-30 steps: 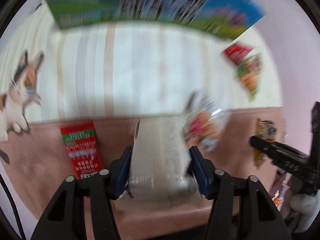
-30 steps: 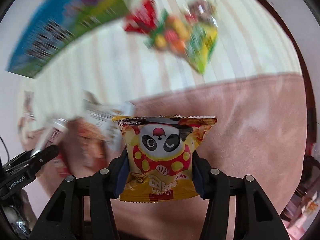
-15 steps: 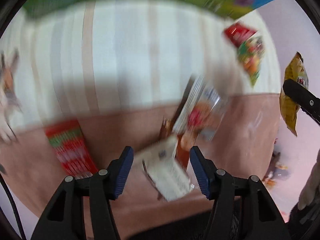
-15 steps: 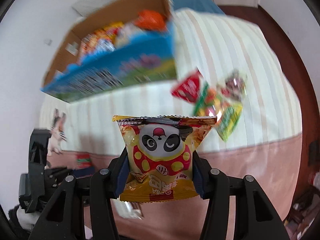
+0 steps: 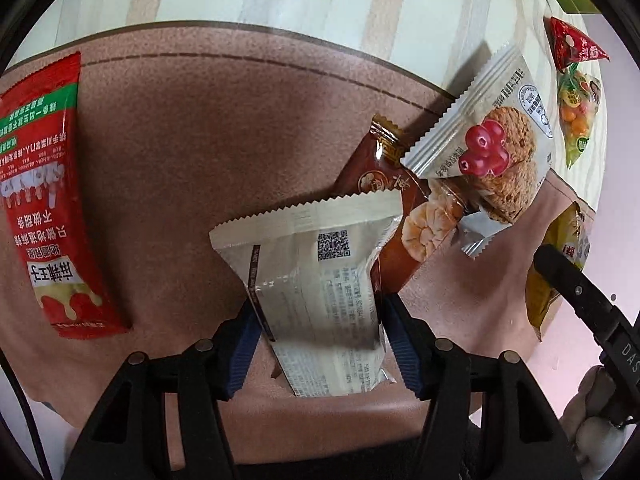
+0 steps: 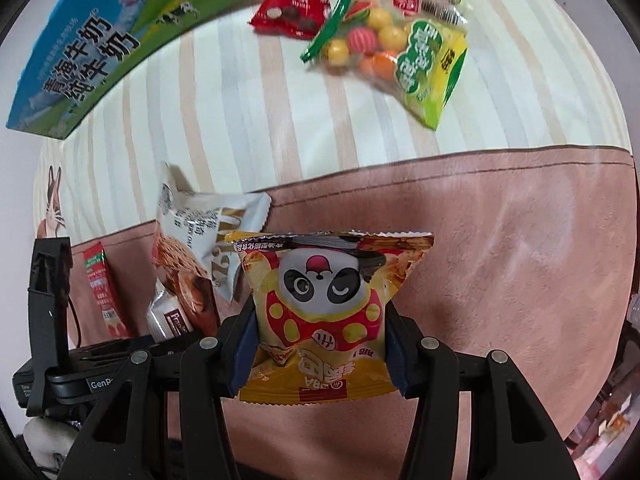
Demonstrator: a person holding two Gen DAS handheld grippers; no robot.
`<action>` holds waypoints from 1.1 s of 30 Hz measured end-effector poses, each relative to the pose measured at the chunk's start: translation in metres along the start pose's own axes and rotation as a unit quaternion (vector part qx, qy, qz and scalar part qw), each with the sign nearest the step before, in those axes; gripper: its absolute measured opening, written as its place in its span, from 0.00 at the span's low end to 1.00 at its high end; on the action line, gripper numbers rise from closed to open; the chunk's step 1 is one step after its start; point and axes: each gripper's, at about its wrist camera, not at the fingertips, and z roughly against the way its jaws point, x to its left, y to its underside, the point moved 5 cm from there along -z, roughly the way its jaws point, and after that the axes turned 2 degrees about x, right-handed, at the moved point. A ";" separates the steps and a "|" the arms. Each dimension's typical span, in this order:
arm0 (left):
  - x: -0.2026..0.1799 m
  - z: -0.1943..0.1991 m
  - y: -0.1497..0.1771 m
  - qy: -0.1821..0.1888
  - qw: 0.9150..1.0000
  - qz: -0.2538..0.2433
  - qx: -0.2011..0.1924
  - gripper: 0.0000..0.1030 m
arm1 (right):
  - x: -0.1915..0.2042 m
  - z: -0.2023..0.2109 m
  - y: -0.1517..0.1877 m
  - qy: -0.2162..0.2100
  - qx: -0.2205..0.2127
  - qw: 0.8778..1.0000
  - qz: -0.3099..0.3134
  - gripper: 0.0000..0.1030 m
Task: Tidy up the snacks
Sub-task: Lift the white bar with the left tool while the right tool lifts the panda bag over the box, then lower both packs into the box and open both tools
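Note:
My left gripper has its blue pads on both sides of a white snack packet lying back side up on the pink cloth; the pads touch its edges. A brown packet and a white cranberry-cookie packet lean together just beyond it. My right gripper is shut on a yellow panda snack bag, held above the cloth. The blue-green milk carton box stands at the far left in the right wrist view.
A red stick packet lies left on the pink cloth. A red triangular packet and a bag of coloured candy balls lie on the striped cloth. The right gripper shows at the right edge.
The left gripper dropped toward the pink cloth and now sits around the white packet, which was loose in front of it. The right gripper swung down, still holding the panda bag.

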 end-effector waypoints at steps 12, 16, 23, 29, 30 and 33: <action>-0.031 0.073 0.027 -0.014 0.993 -0.063 -0.097 0.51 | 0.020 0.036 -0.007 -0.024 -0.030 0.999 0.031 0.55; -0.054 0.146 0.033 -0.001 0.981 -0.093 -0.168 0.51 | 0.040 0.069 -0.015 -0.051 -0.056 0.996 0.051 0.55; -0.065 0.302 -0.004 -0.001 0.949 -0.135 -0.286 0.52 | 0.098 0.160 -0.058 -0.102 -0.139 0.979 0.104 0.55; -0.065 0.326 -0.075 -0.066 0.946 -0.122 -0.292 0.52 | 0.158 0.197 -0.128 -0.105 -0.192 0.966 0.140 0.55; -0.059 0.329 -0.090 -0.073 0.949 -0.118 -0.282 0.52 | 0.168 0.197 -0.140 -0.106 -0.194 0.965 0.145 0.55; -0.036 0.322 -0.127 -0.093 0.958 -0.105 -0.249 0.52 | 0.204 0.185 -0.170 -0.106 -0.190 0.963 0.157 0.55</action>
